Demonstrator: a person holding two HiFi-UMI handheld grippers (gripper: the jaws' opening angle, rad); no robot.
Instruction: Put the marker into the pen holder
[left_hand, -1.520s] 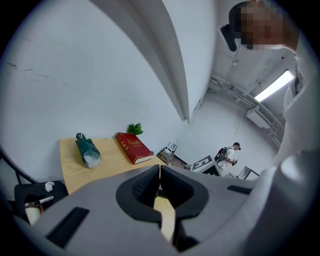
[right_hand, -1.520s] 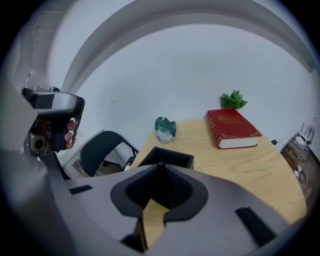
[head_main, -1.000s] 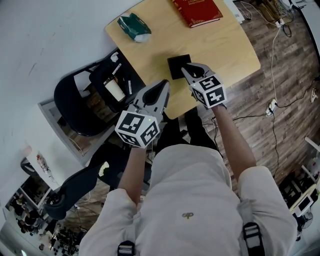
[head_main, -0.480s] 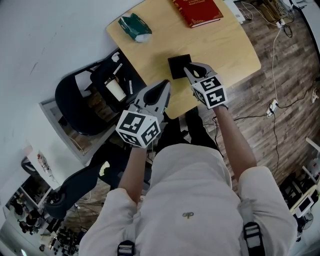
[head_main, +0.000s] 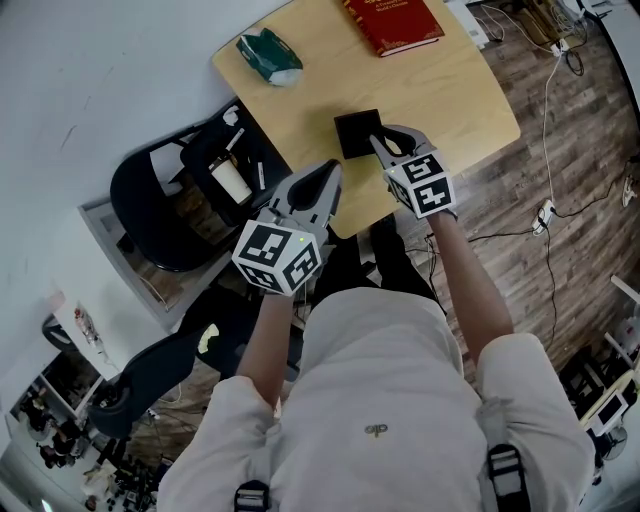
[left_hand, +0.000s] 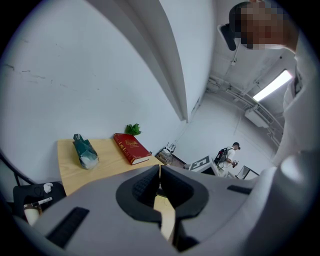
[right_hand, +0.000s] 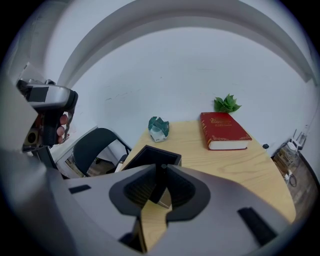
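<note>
Your right gripper (head_main: 388, 143) has its jaws closed on the marker (right_hand: 160, 182), a thin dark stick that stands between the pads with its round end showing above them. So the picking up is done, I think. The pen holder (head_main: 357, 133) is a black square box, open at the top, on the wooden table (head_main: 450, 90). From your head view, the tips of the right gripper are just beside the corner of the holder that is nearest to you, on its right side. In the right gripper view the holder's opening lies just beyond the jaws, and the marker is not inside it. Whether the lower end of the marker is already above the rim I cannot tell. Your left gripper (head_main: 328, 172) is on the left side of the holder, a little nearer to you, at the table edge. Its jaws are pressed together with nothing between them, so it takes no part now. Beyond the holder, far from you, lies a red book (head_main: 394, 22), and to the far left of the holder a green packet (head_main: 268, 55); both are well apart from it. What is left, in my judgement: bring the marker over the opening, lower it in, and open the jaws.
</note>
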